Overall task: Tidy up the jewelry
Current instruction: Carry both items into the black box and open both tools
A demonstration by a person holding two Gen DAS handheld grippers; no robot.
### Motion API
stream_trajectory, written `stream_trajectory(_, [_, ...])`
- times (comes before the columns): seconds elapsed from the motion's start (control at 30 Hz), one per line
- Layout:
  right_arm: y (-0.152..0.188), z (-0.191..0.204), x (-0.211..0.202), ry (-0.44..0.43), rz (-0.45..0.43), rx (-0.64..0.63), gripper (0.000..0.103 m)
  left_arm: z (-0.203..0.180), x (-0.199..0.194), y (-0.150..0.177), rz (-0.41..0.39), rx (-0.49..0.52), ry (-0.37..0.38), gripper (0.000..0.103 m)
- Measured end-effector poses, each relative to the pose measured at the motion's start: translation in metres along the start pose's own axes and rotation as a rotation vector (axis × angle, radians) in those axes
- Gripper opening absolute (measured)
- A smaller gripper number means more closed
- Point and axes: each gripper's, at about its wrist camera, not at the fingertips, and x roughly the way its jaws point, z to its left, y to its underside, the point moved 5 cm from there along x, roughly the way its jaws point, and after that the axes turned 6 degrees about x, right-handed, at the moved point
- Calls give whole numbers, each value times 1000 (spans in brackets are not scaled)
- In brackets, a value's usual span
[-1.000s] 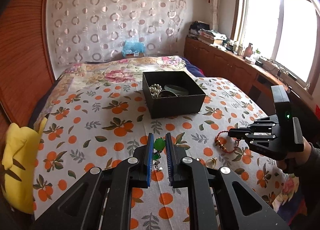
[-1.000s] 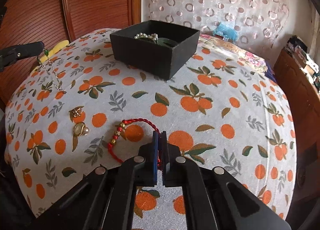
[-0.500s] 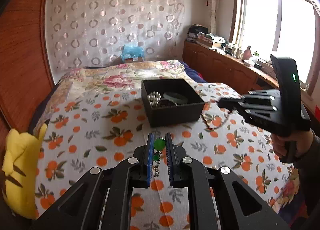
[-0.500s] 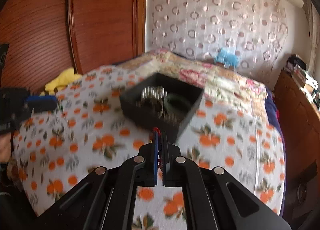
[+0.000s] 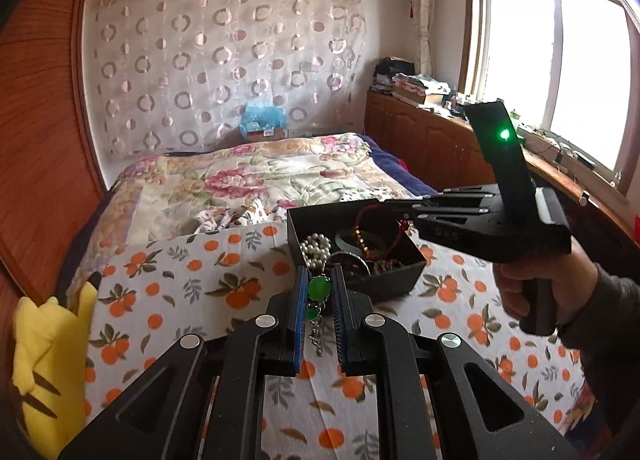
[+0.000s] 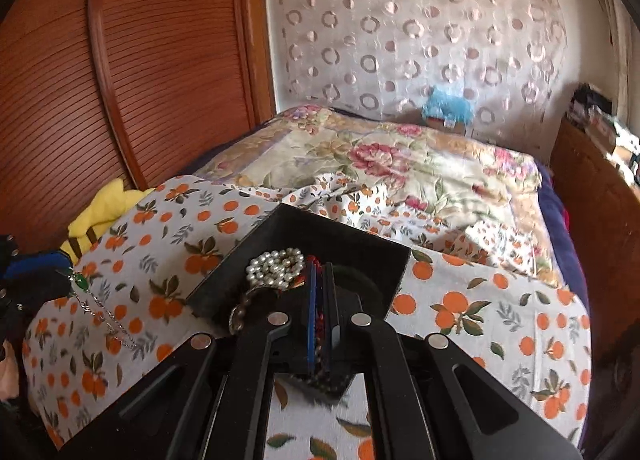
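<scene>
A black open box (image 5: 394, 282) (image 6: 384, 256) sits on the orange-print bedspread. It holds a white pearl strand (image 5: 316, 246) (image 6: 276, 266) and other jewelry. My left gripper (image 5: 319, 288) is shut on a green-stone pendant (image 5: 319, 287) whose silver chain (image 6: 106, 322) hangs below, just in front of the box. My right gripper (image 6: 319, 292) (image 5: 394, 216) is shut on a red beaded bracelet (image 5: 362, 234) (image 6: 318, 320) and holds it over the box, the loop hanging into it.
A yellow plush toy (image 5: 48, 348) (image 6: 106, 206) lies at the bed's left edge by the wooden headboard (image 6: 120, 80). A floral quilt (image 5: 248, 184) covers the far bed. A wooden cabinet (image 5: 432, 144) runs under the window on the right.
My right gripper lifted the red bracelet off the bedspread and carried it over the box. My left gripper moved up close to the box with the pendant still in it.
</scene>
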Motion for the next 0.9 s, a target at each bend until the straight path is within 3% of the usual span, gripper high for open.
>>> stream_trajectory(0.17, [-2,-4,11,-18,15,23,7,3,19,-15,17,4,-3,11])
stream_trajectory(0.27, [2,-6,6,-31,9,22,26,1,29,-24,22,11,-6,11])
stream_trajectory(0.63, [25,-22,-33,-36,-19,8,26,-19,75,-57,35,41,-7,11])
stream_trajectory(0.83, [45,-23,-52,-54,-29,13,26,-21,86,-53,57,28,-21,12])
stream_trajectory(0.9, [52,-20,-54,-53,-25,8,26,-21,85,-49,65,24,-14,19])
